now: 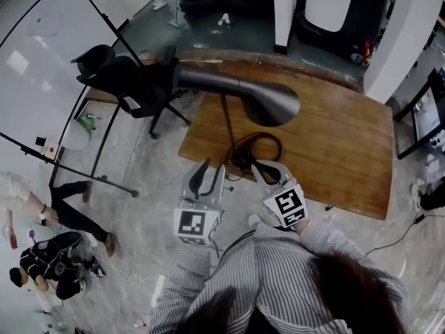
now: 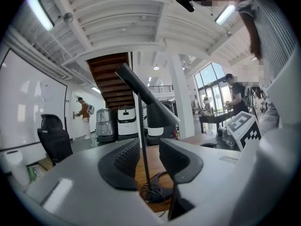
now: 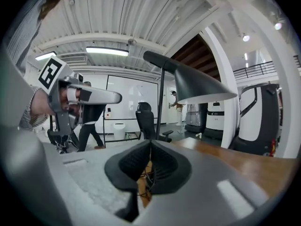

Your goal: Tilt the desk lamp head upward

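Note:
The desk lamp stands on the wooden table, its dark cone head on a thin stem rising from a base ringed by cable. In the left gripper view the head slopes down to the right. My left gripper hovers off the table's near edge, open; the stem shows through the gap, farther off, untouched. My right gripper is close to the base, shut with nothing held. From it the lamp head hangs above and to the right.
A black office chair stands left of the table by a whiteboard frame. People are on the floor at lower left. Tall white machines line the far side. The table's near edge runs just ahead of both grippers.

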A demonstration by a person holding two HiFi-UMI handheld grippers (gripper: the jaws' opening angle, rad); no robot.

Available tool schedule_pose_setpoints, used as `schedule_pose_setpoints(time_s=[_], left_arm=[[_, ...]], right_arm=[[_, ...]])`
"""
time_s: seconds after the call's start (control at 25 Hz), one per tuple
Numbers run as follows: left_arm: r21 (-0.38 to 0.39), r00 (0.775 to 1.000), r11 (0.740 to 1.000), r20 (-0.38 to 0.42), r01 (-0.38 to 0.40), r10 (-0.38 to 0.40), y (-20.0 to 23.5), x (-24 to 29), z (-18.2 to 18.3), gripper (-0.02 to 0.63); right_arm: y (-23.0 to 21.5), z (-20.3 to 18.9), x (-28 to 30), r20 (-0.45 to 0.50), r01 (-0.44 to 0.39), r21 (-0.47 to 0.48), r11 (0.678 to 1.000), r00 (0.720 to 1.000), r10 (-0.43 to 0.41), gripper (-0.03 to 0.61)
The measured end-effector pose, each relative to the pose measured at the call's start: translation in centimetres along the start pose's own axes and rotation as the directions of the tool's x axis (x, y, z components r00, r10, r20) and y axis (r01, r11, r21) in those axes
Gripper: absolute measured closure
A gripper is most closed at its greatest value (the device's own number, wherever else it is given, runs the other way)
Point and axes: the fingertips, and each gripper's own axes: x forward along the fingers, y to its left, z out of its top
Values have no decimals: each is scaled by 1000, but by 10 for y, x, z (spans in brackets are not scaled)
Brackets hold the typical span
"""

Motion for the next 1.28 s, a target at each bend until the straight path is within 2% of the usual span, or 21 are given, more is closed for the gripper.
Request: schedule_pose_setpoints(time_s=[0.08,0.16,0.24,0.4,0.52,0.8,0.92,1.0,1.08,1.2,1.28], left_arm=[[95,1000,995,-1,14,-13,10,7,10,481],[201,1000,979,-4,28,-27,18,14,22,467],[294,999,955,-15,38,-36,23,19,35,459],[432,999,901,-21,46,-41,36,28,67,446],[491,999,870,-9,37,-38,48,35,87,440],[565,999,824,7,30,-42,57,42,114,432],[614,999,788,-4,32,-37,56,42,123,419],[667,1000,745,5,16,-26,56,42,136,397],[739,1000,674,20,-12,-4,58,39,149,383],[858,999,511,36,-46,29,60,35,170,351],[911,999,411,26,-34,26,59,38,181,332]], right_arm=[[-2,2,19,-5,-1,-10,1000,1000,1,562],[-6,4,38,-8,-3,-10,1000,1000,3,557],[-7,8,54,-14,-11,-16,1000,1000,11,554],[-9,14,85,-28,-42,-25,999,999,42,531],[-10,11,100,-45,-59,-18,998,997,58,529],[-12,15,114,-16,-71,-36,997,997,70,529],[-12,18,118,-19,-90,-52,995,996,89,529],[-14,18,117,-16,-98,-39,994,995,98,529],[-15,17,117,-11,-102,-27,994,995,101,529],[-14,17,117,-9,-102,-22,995,995,102,529],[-15,17,118,-10,-104,-20,994,995,104,529]])
